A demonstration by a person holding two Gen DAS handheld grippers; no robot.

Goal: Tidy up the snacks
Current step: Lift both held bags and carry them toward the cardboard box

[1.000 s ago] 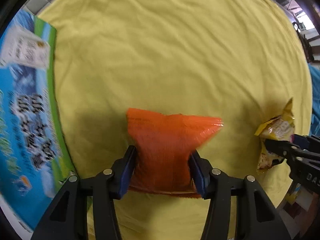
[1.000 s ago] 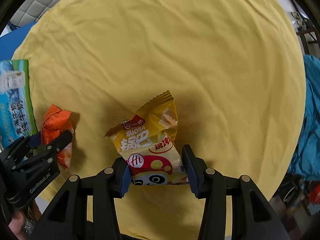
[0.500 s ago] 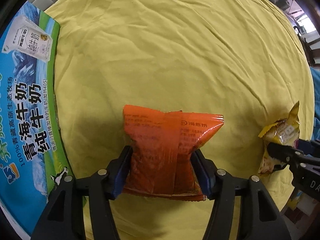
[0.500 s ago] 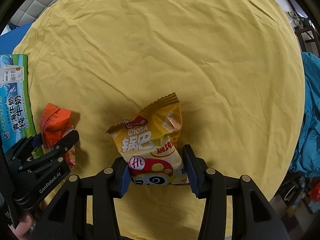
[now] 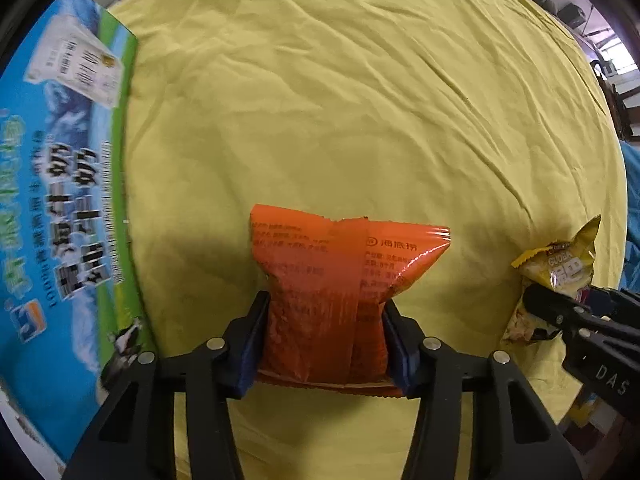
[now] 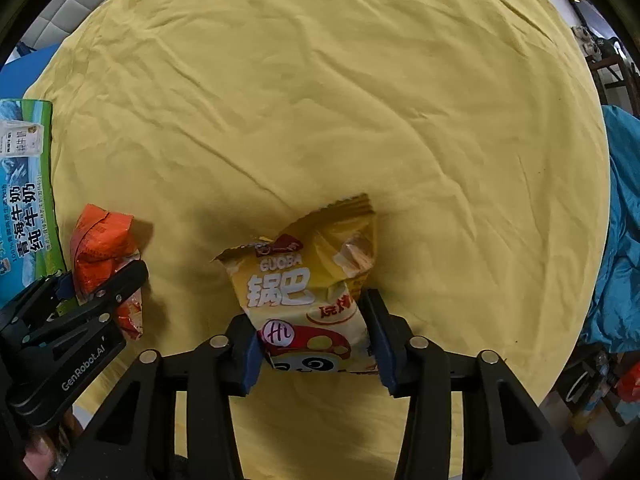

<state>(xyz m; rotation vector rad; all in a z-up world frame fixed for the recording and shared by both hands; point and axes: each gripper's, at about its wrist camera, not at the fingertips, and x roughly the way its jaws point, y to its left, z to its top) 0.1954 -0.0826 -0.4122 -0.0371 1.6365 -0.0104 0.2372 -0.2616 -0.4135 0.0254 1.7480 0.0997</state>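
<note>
My left gripper (image 5: pixel 325 322) is shut on an orange snack packet (image 5: pixel 332 280), held above the yellow cloth (image 5: pixel 360 100). My right gripper (image 6: pixel 312 320) is shut on a yellow snack packet (image 6: pixel 308 276) printed with a panda face. In the left wrist view the yellow snack packet (image 5: pixel 556 276) and the right gripper (image 5: pixel 560 308) show at the right edge. The right wrist view shows the orange snack packet (image 6: pixel 104 256) and the left gripper (image 6: pixel 100 284) at the left.
A blue and green milk carton box (image 5: pixel 60 200) lies along the left side of the cloth, also seen as the box (image 6: pixel 24 200) in the right wrist view. Blue fabric (image 6: pixel 624 220) hangs past the table's right edge. A hand (image 6: pixel 36 460) holds the left gripper.
The left gripper with the orange packet has drifted slightly; the milk box looms larger on the left. The right gripper and yellow packet have hardly moved.
</note>
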